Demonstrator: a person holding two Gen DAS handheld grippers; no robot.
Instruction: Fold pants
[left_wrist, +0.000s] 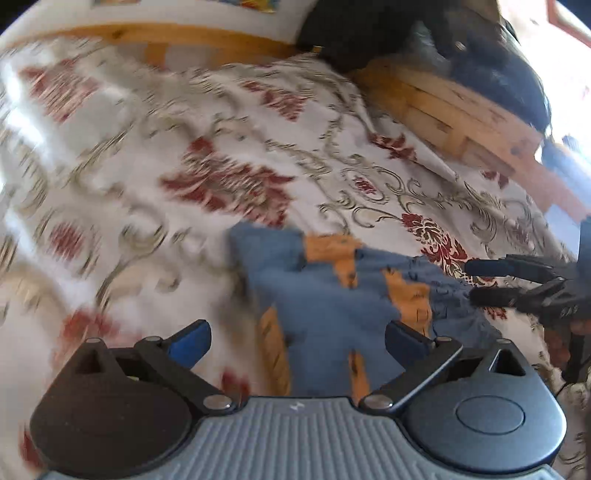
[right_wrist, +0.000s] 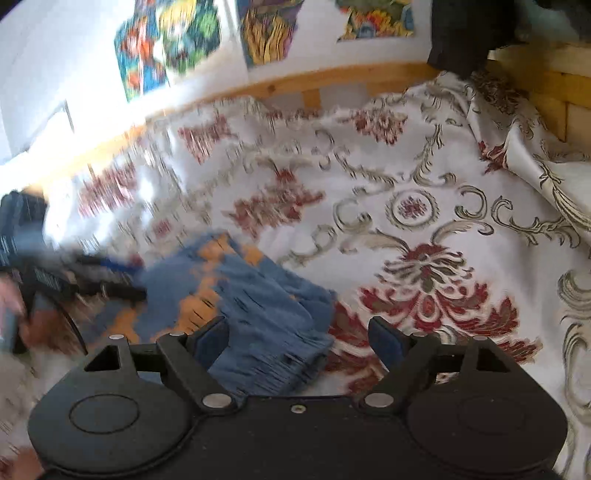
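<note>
The pants are blue with orange patches and lie bunched on the flowered bedspread. My left gripper is open right over them, the cloth showing between its blue pads and nothing clamped. In the left wrist view the right gripper comes in from the right at the edge of the pants. In the right wrist view the pants lie low and left of centre. My right gripper is open, its left pad over the cloth and its right pad over bare bedspread. The left gripper is a blur at the left.
A wooden bed frame runs along the back and right side. A dark bundle sits on the frame's corner. Colourful posters hang on the white wall. A hand shows at the left edge. Both views are motion-blurred.
</note>
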